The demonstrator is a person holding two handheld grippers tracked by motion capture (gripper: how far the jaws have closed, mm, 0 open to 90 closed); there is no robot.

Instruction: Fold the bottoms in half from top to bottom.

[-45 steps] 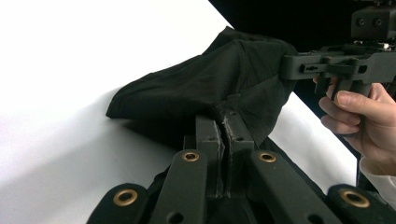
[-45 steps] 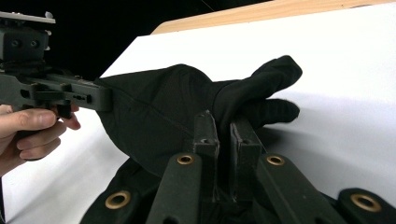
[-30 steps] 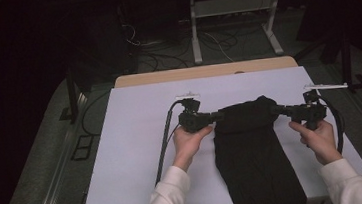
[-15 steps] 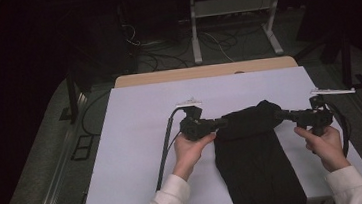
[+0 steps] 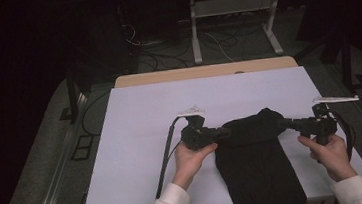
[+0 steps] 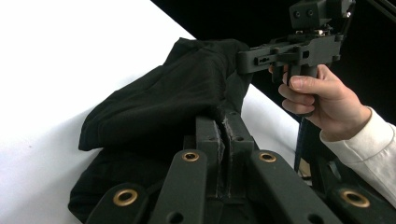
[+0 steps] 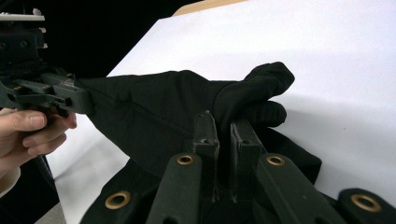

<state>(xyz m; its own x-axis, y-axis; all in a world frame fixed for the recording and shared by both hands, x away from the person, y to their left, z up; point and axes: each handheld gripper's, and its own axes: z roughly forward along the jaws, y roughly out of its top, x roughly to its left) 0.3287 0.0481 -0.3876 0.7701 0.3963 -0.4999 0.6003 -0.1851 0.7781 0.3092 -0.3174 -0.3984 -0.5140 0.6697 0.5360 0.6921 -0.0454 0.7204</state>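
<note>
A black garment (image 5: pixel 255 160) lies on the white table (image 5: pixel 142 136), its near end hanging over the front edge. Its far end is lifted and stretched between my two grippers. My left gripper (image 5: pixel 222 133) is shut on the cloth's left edge. My right gripper (image 5: pixel 284 123) is shut on its right edge. In the left gripper view the jaws (image 6: pixel 225 128) pinch the black garment (image 6: pixel 163 107), and the other gripper (image 6: pixel 261 58) grips its far side. In the right gripper view the jaws (image 7: pixel 223 128) clamp the black garment (image 7: pixel 187 107), whose far corner droops in a fold.
The white sheet covers a wooden tabletop (image 5: pixel 201 72) whose far edge shows. A cable (image 5: pixel 166 153) trails from the left gripper across the table. A metal stand (image 5: pixel 231 17) and cables lie on the dark floor beyond.
Both grippers have come slightly toward the person with the cloth's far end held between them, and the right gripper has moved outward, stretching the cloth.
</note>
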